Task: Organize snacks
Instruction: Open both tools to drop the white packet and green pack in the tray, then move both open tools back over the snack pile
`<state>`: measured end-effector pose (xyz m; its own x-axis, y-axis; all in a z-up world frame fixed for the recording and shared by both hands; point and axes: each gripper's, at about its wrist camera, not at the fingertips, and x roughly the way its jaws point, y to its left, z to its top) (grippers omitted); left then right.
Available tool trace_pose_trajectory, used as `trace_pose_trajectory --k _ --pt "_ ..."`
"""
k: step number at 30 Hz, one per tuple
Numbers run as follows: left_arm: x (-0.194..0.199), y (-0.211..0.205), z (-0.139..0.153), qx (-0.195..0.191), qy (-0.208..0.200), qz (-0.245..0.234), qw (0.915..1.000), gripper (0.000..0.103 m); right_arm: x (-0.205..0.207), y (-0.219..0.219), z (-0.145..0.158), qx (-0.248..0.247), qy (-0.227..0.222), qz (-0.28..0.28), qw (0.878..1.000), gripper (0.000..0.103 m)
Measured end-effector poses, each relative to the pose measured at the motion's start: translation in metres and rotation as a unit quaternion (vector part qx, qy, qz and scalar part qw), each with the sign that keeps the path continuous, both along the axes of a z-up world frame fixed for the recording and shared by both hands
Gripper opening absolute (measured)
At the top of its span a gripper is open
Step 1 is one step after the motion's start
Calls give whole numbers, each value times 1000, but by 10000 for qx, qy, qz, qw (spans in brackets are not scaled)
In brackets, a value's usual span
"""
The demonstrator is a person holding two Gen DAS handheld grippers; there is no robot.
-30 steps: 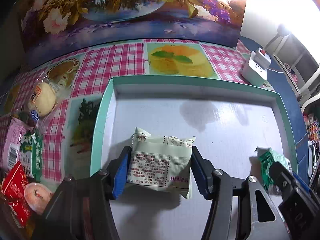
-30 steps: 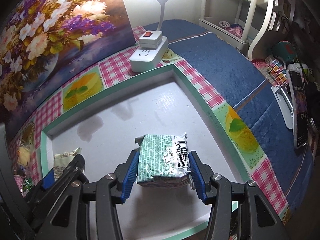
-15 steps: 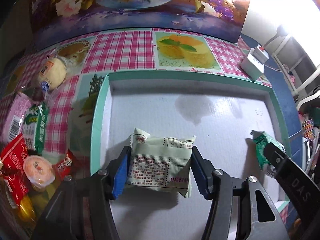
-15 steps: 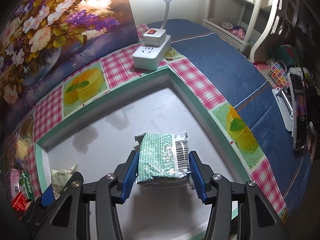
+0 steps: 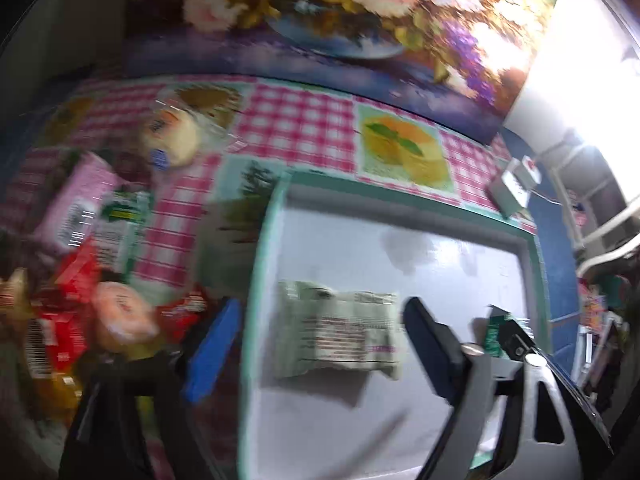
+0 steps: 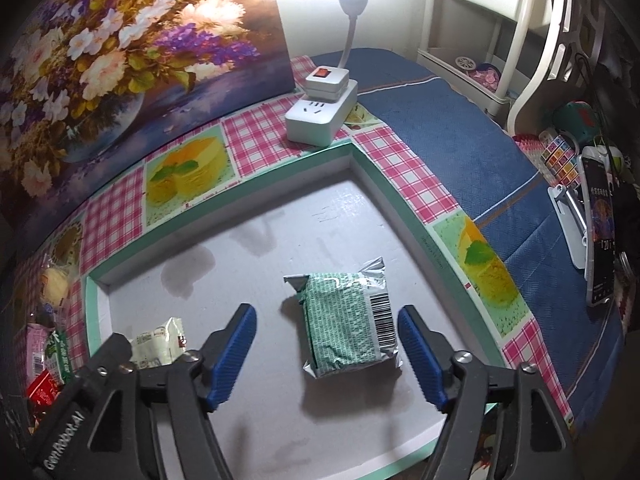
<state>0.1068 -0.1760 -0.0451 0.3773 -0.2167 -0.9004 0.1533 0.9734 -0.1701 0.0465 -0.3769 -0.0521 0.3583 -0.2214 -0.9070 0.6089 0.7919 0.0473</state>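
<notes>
A cream snack packet (image 5: 338,330) lies flat on the white floor of the teal-rimmed tray (image 5: 260,264). My left gripper (image 5: 320,344) hangs above it, jaws opening, and both blue pads stand clear of the packet. This view is blurred. A green packet with a barcode (image 6: 348,320) lies on the same tray (image 6: 404,208). My right gripper (image 6: 326,350) straddles it, jaws opening, with gaps on both sides. The cream packet (image 6: 160,342) and the left gripper's black arm (image 6: 100,380) show at the lower left of the right wrist view.
Loose snacks lie left of the tray: a pink packet (image 5: 76,208), a round bun (image 5: 172,136), red packets (image 5: 60,320) and a jelly cup (image 5: 120,316). A power strip (image 6: 320,116) sits behind the tray's far corner. A flower picture (image 6: 120,60) stands at the back, a phone (image 6: 600,232) at the right.
Both grippers have opened and let go of their packets, which now rest on the tray floor. The left gripper has risen and shifted towards the tray's left rim. The right one stayed put.
</notes>
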Motion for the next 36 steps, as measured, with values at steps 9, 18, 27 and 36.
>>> trace_pose_trajectory --k 9,18,27,36 --pt "-15 35 27 765 -346 317 9960 100 -1 25 5 24 -172 454 9988 98" --pt "-23 85 41 891 -499 851 9911 100 0 55 12 63 -344 929 9951 103" --pt "-28 134 53 737 -659 1306 9865 103 -3 95 27 -57 -541 1471 9876 103" --pt "-32 185 51 930 -759 1619 9795 103 1 143 35 -98 -600 2104 9757 103"
